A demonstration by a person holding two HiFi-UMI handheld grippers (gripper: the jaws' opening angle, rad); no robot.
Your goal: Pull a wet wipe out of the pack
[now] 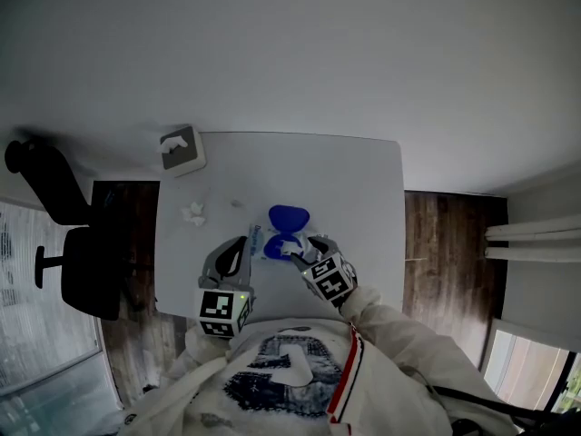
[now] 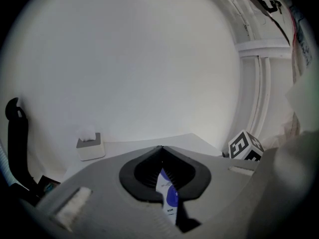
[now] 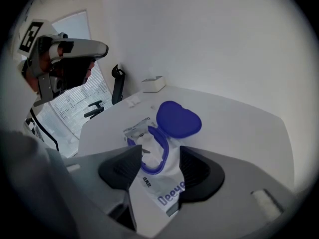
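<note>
A white wet-wipe pack (image 1: 275, 243) with blue print lies on the white table (image 1: 363, 189), its blue lid (image 1: 289, 217) flipped open. My left gripper (image 1: 248, 248) is shut on the pack's edge (image 2: 168, 195), which shows between its closed jaws (image 2: 162, 152). My right gripper (image 1: 297, 253) points down over the pack (image 3: 162, 183). Its jaws (image 3: 159, 158) stand apart on either side of the blue-rimmed opening. A tuft of white wipe (image 3: 149, 147) sticks up in the opening, between the jaws, and no pad presses on it.
A white tissue box (image 1: 182, 148) stands at the table's far left corner. A crumpled white wipe (image 1: 193, 213) lies left of the pack. A black office chair (image 1: 68, 243) stands on the wooden floor left of the table.
</note>
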